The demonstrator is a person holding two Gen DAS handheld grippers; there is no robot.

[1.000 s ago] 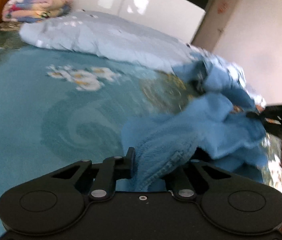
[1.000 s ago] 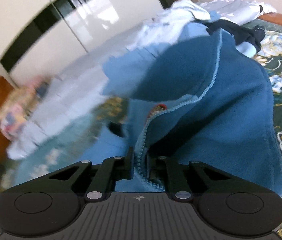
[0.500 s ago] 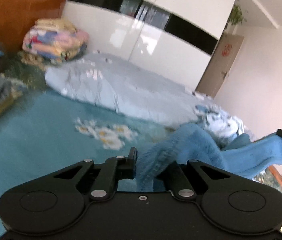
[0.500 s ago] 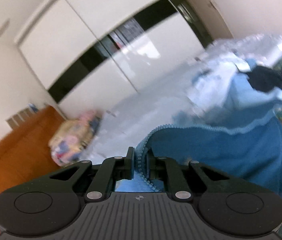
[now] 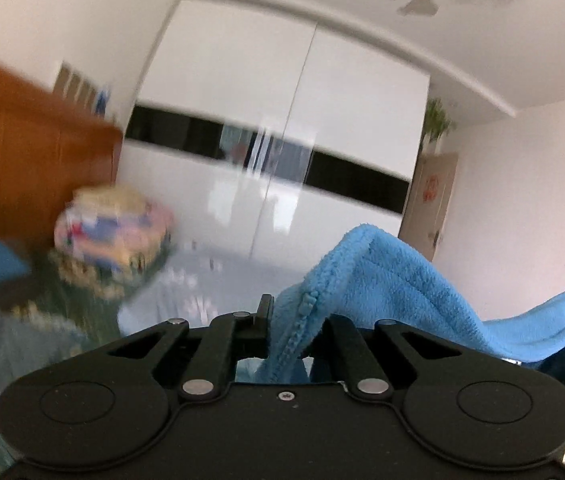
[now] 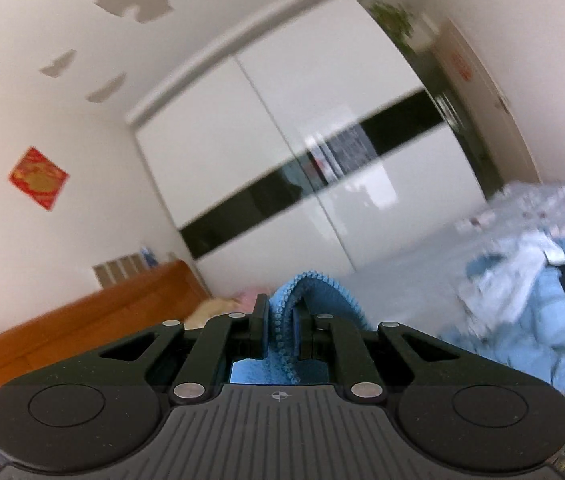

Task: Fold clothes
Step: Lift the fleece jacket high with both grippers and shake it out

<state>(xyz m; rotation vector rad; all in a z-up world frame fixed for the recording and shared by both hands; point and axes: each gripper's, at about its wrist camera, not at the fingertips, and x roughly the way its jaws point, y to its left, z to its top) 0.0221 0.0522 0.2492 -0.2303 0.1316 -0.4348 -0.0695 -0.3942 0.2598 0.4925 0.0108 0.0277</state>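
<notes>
Fleece jacket (image 5: pixel 402 280) hangs in the air above the bed (image 5: pixel 202 280), stretched between both grippers: left gripper (image 5: pixel 288 322) and right gripper (image 6: pixel 280 330) have fingers clamped tight on its zipper edge, likely to shake it flat before folding.

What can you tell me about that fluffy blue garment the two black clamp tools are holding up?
The blue fleece jacket looks soft and plush, bright blue, with a matching plastic zipper along its edge. The left gripper is shut on one zippered edge; the right gripper is shut on another stretch of zipper. In the left view the fabric arches up from the jaws, then sags and stretches off to the right. Its lower part is out of view.
</notes>
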